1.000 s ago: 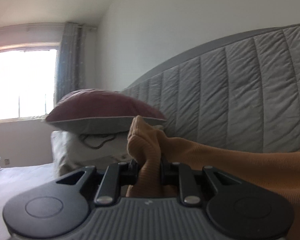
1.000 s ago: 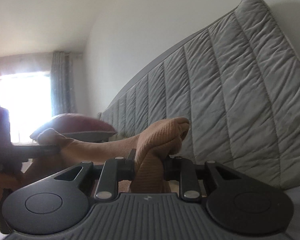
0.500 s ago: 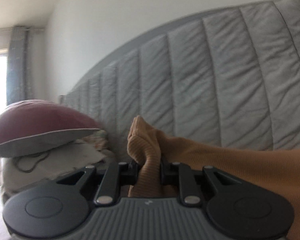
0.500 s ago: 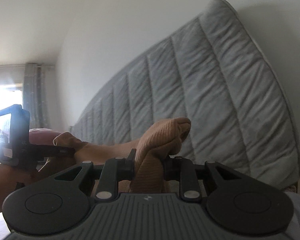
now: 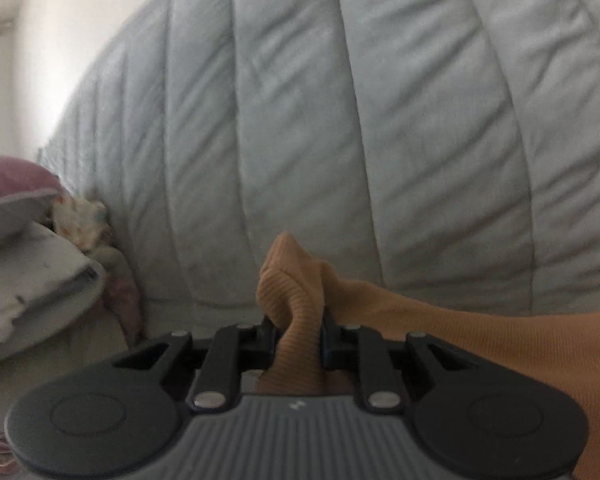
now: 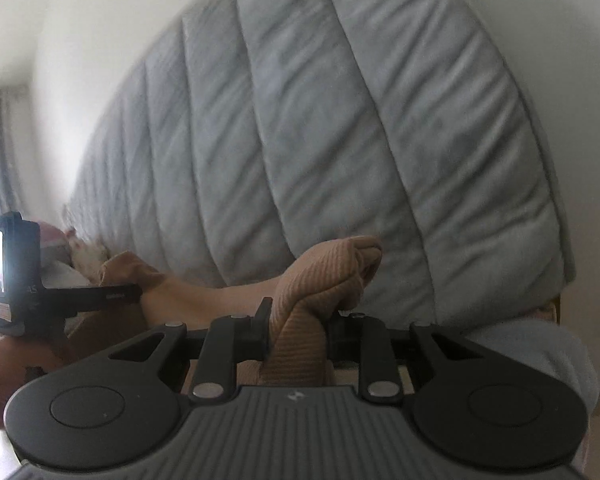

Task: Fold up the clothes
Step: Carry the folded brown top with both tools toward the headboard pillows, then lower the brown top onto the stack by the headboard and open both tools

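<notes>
An orange ribbed garment (image 5: 480,344) stretches between my two grippers, held up in front of the headboard. My left gripper (image 5: 298,330) is shut on one bunched corner (image 5: 290,280), which sticks up past the fingers. In the right wrist view my right gripper (image 6: 298,320) is shut on the other bunched corner (image 6: 332,268). The cloth (image 6: 204,298) runs left from it to the left gripper (image 6: 138,292), seen side-on with its camera body (image 6: 10,264) and the cloth end poking out past it. The lower part of the garment is hidden below both tools.
A grey quilted headboard (image 5: 340,140) fills the background close ahead, seen too in the right wrist view (image 6: 320,140). At the left lie a pink and grey pillow (image 5: 8,196), folded white bedding (image 5: 32,292) and a small patterned cloth (image 5: 80,216). White wall (image 6: 120,20) stands above.
Both grippers have swung right and sunk toward the headboard, carrying the orange garment. The window and curtain have left the left view; the pillow has slid to its left edge. Both grips stay unchanged.
</notes>
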Tool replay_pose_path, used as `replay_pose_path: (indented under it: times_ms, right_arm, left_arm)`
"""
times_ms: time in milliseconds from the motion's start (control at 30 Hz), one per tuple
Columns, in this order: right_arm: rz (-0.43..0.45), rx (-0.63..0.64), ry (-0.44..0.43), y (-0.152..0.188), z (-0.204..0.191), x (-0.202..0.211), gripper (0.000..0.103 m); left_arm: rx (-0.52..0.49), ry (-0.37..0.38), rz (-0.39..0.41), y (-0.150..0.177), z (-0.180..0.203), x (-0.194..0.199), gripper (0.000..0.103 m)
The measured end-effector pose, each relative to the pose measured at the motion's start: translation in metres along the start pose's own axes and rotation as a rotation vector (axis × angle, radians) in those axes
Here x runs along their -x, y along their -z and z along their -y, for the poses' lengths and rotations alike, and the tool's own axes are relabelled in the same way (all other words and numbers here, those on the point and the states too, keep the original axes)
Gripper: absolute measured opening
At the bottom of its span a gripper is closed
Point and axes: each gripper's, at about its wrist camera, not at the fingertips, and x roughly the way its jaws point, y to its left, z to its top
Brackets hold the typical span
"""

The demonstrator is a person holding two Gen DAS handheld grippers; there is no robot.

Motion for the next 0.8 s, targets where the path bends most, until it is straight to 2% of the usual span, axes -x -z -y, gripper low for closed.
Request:
replay_pose_path:
  times_ms: [167, 333, 367, 400, 500, 600, 700, 733, 800]
  right_arm:
    - [-0.097, -0.002, 0.055, 0.009, 0.012, -0.026, 0.03]
    - [-0.113, 0.03, 0.093, 0.014, 0.015, -0.033, 0.039]
    - [-0.111, 0.043, 0.098, 0.014, 0.015, -0.033, 0.044]
    - [-0.11, 0.057, 0.107, 0.014, 0.014, -0.034, 0.045]
    - [-0.091, 0.081, 0.15, 0.01, 0.017, -0.037, 0.052]
    - [-0.033, 0.118, 0.233, 0.006, 0.015, -0.033, 0.054]
    - [0.051, 0.163, 0.259, 0.0, 0.012, -0.022, 0.054]
    - [0.083, 0.195, 0.245, -0.001, 0.007, -0.018, 0.054]
    - [0.119, 0.263, 0.188, 0.001, -0.005, -0.012, 0.054]
  left_arm:
    - [-0.014, 0.014, -0.074, 0.016, 0.005, -0.031, 0.028]
    - [0.002, -0.024, -0.118, 0.024, 0.006, -0.049, 0.041]
    - [0.0, -0.039, -0.123, 0.025, 0.006, -0.052, 0.048]
    - [-0.002, -0.055, -0.128, 0.026, 0.005, -0.054, 0.06]
    - [0.009, -0.136, -0.133, 0.025, -0.002, -0.055, 0.08]
    - [0.038, -0.199, -0.114, 0.023, -0.01, -0.049, 0.087]
    - [0.059, -0.243, -0.039, 0.019, -0.01, -0.031, 0.087]
    - [0.056, -0.253, -0.007, 0.018, -0.008, -0.025, 0.087]
    - [0.065, -0.226, 0.04, 0.017, -0.008, -0.016, 0.087]
